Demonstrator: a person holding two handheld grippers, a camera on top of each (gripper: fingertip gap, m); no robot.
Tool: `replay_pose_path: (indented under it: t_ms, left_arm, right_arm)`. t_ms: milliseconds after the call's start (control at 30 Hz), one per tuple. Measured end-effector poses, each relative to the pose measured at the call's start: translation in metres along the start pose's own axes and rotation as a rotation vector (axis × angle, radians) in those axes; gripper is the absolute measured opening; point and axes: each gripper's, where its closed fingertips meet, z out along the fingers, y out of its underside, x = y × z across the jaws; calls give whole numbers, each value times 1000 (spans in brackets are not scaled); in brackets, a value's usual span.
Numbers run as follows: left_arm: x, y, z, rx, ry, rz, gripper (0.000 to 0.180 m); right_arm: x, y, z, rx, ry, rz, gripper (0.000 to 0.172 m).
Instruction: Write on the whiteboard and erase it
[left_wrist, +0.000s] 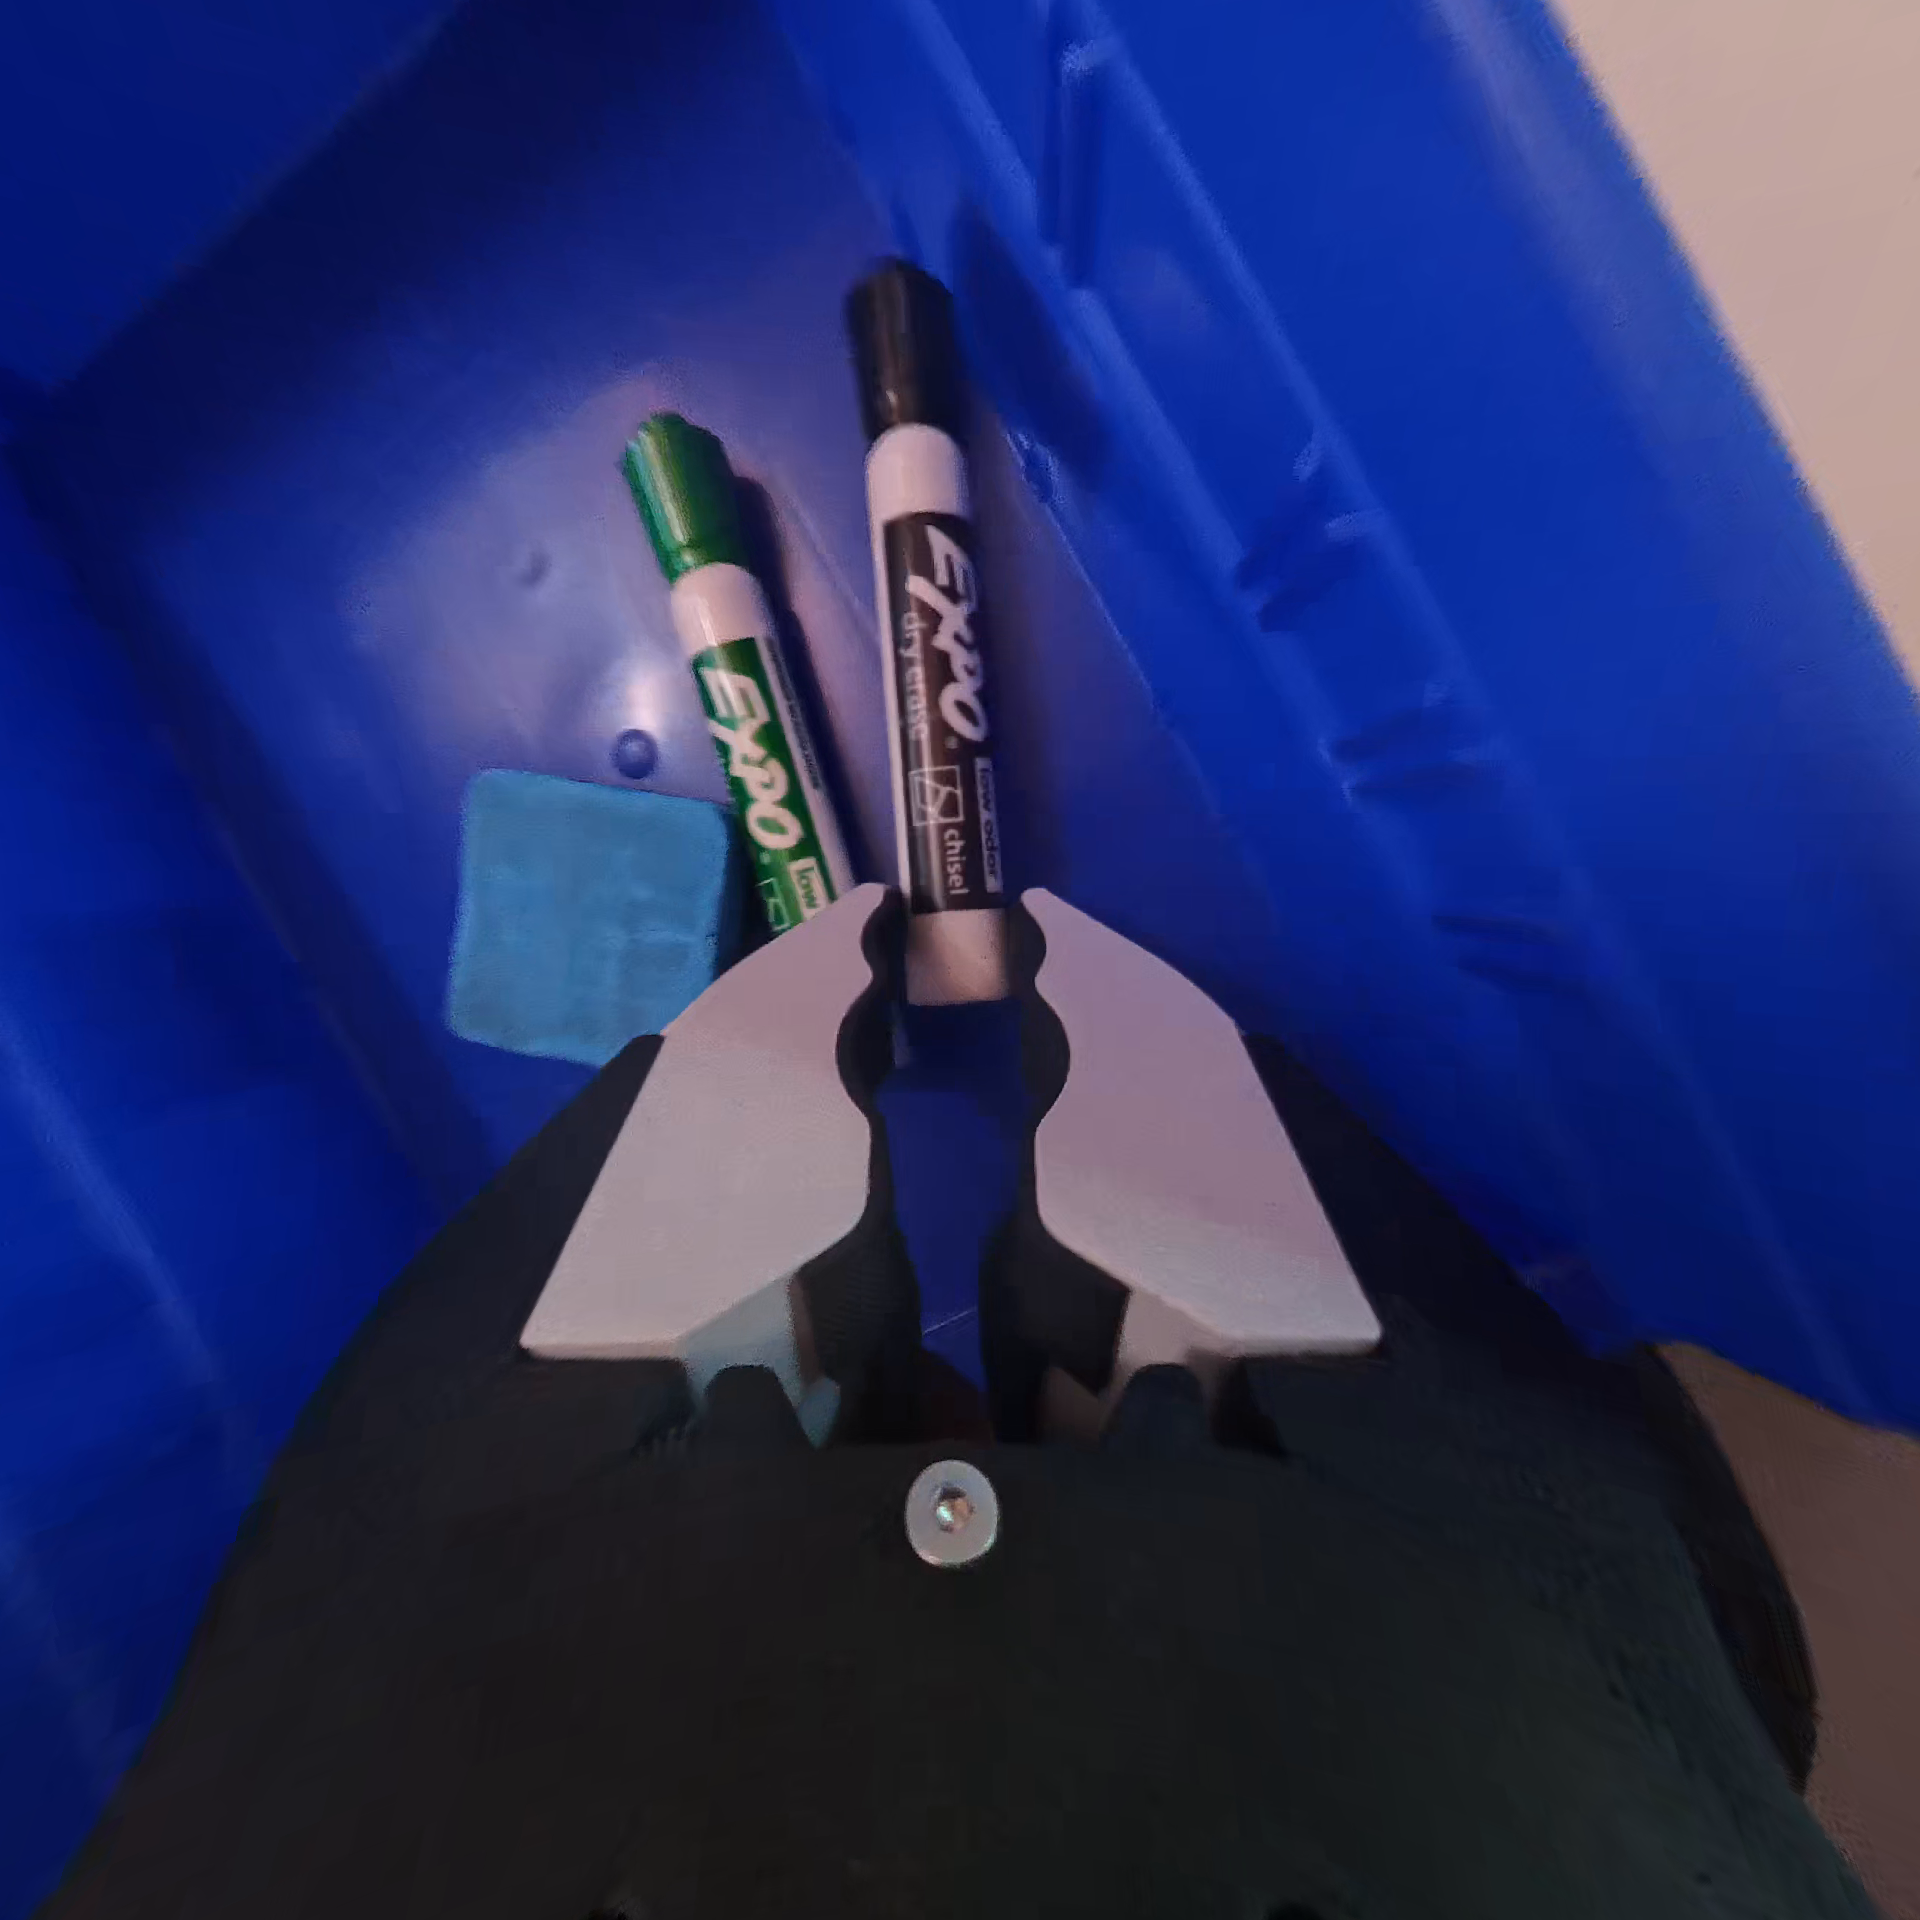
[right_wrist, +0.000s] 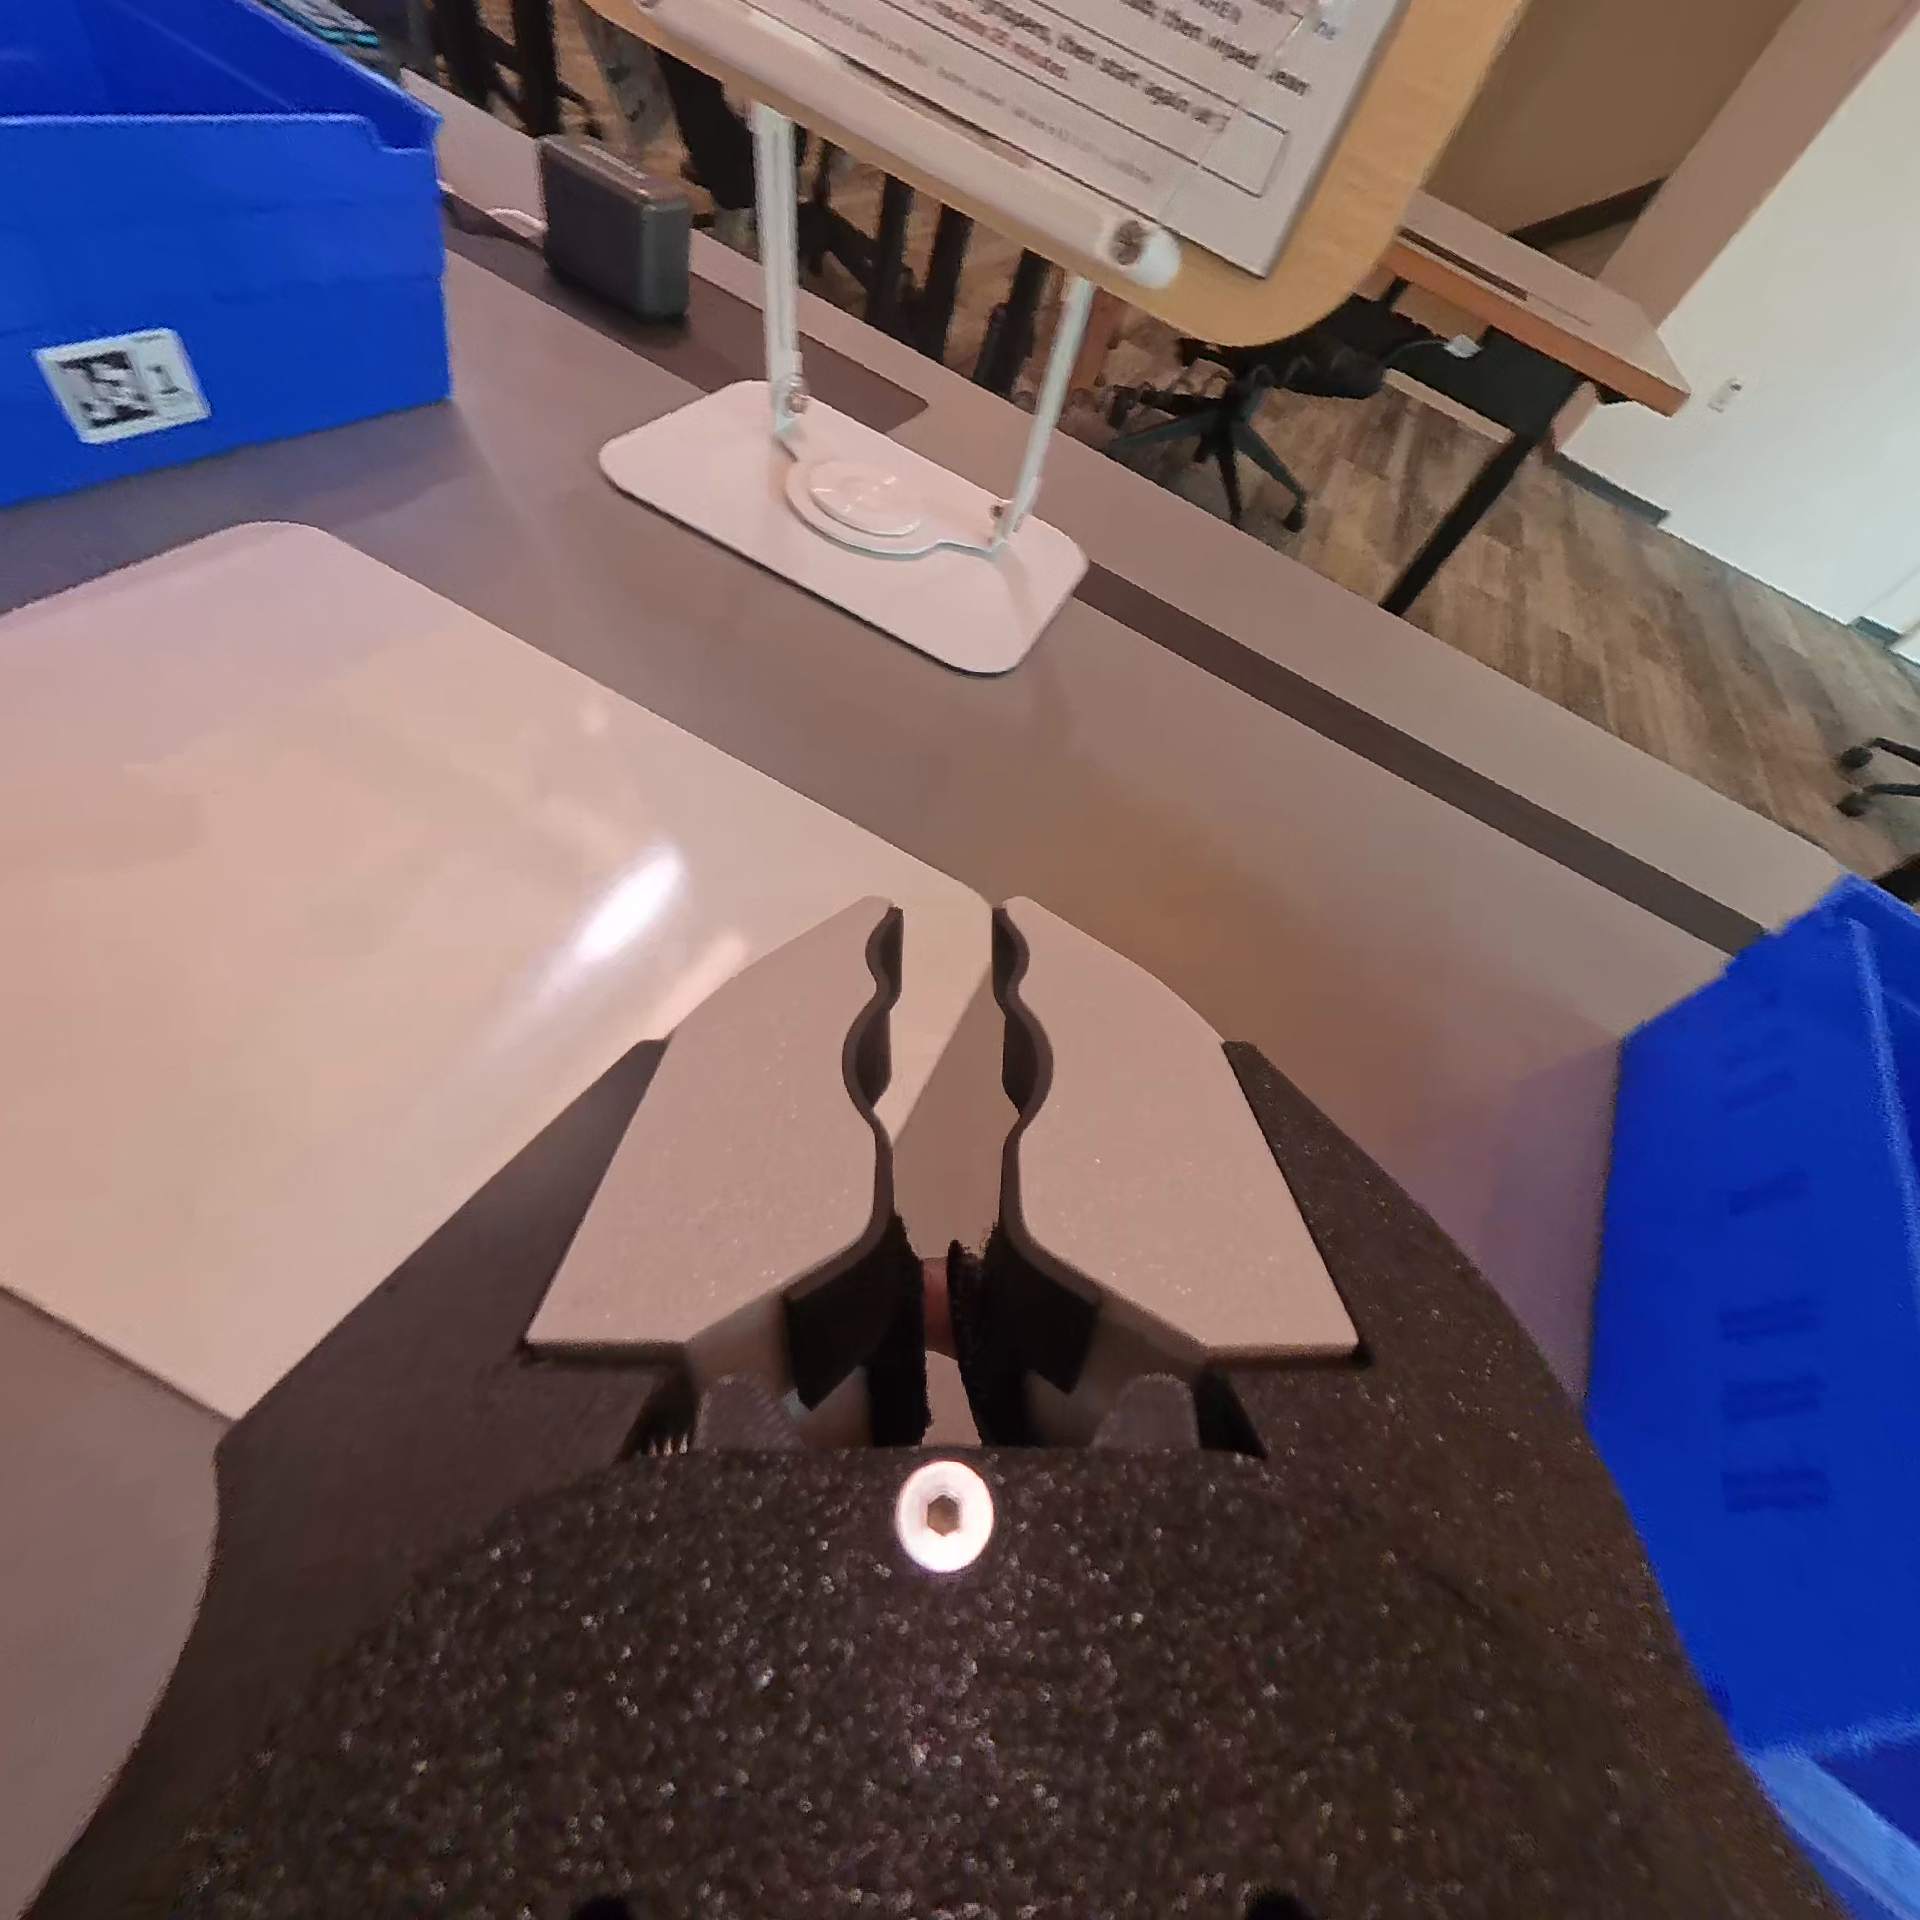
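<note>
Left claw (left_wrist: 954, 940) pinches the black marker (left_wrist: 928, 665) by its tail in the blue bin (left_wrist: 312, 520); firm grip advisable. Right claw (right_wrist: 945, 935) hovers slightly spread, empty, above the worktop (right_wrist: 1143, 790).

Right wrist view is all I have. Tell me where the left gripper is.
Observer: The left gripper is down inside a blue bin.
Operator: Say what is at its fingertips.
Observer: The tail end of a black marker sits between them. I cannot tell whether the pads press on it.
Operator: List what else lies in there.
Observer: A green marker lies just left of the black one, and a light blue block lies left of that.
</note>
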Motion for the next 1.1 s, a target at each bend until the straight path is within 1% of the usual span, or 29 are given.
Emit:
replay_pose_path:
  t_ms: [67, 167, 233, 300, 400, 500, 567, 633, 667, 700, 733, 767, 800, 833, 900, 933, 967, 1000, 1033, 1067, 1100]
  left_arm:
    - [-5, -7, -16, 97, -38, 11, 19]
    - [-17, -18, -52, 205, -161, 86, 19]
    - [-15, -29, -80, 281, -215, 160, 19]
    - [-6, -40, -107, 332, -255, 253, 19]
    - [19, -55, -136, 357, -289, 419, 19]
    - [55, -65, -149, 352, -274, 588, 19]
    - [76, -70, -153, 346, -264, 684, 19]
    - [96, -73, -154, 331, -242, 772, 19]
    - [105, -72, -154, 324, -228, 818, 19]
    - [114, -73, -153, 322, -213, 855, 19]
    - [122, -75, -153, 330, -200, 879, 19]
    - [126, -76, -157, 344, -201, 894, 19]
    - [127, -81, -162, 391, -211, 884, 20]
    - [129, -88, -171, 482, -216, 848, 24]
    - [122, -104, -198, 720, -240, 679, 37]
    - [119, -107, -210, 846, -221, 570, 47]
    - [122, -109, -219, 965, -147, 467, 53]
    - [130, -109, -222, 1072, -38, 373, 57]
    - [140, -110, -220, 1139, 71, 299, 60]
    - [152, -111, -211, 1153, 154, 266, 61]
    - [162, -111, -197, 1125, 192, 266, 62]
  right_arm:
    - [-17, -5, 4, 14, -90, -26, 16]
    - [-52, -23, 10, 70, -275, -106, 17]
    - [-77, -41, 12, 115, -398, -193, 20]
    - [-102, -67, 12, 182, -499, -307, 30]
    - [-140, -114, 10, 295, -621, -453, 47]
    - [-177, -147, 18, 340, -709, -617, 53]
    - [-202, -151, 28, 310, -772, -744, 54]
    - [-225, -141, 36, 236, -838, -869, 55]
    - [-234, -134, 39, 198, -854, -933, 54]
    - [-241, -128, 42, 173, -863, -990, 44]
    - [-246, -123, 42, 162, -874, -1028, 23]
    - [-248, -120, 42, 150, -877, -1022, 17]
    - [-248, -120, 43, 147, -875, -979, 16]
    - [-246, -123, 41, 168, -888, -903, 15]
    - [-238, -136, 32, 269, -956, -676, 14]
    - [-230, -145, 26, 330, -993, -511, 14]
    - [-221, -157, 19, 394, -1038, -321, 14]
    - [-211, -168, 11, 463, -1088, -131, 14]
    - [-202, -177, 0, 534, -1149, 33, 14]
    - [-194, -183, -9, 591, -1193, 165, 14]
    - [-190, -186, -15, 630, -1222, 254, 14]
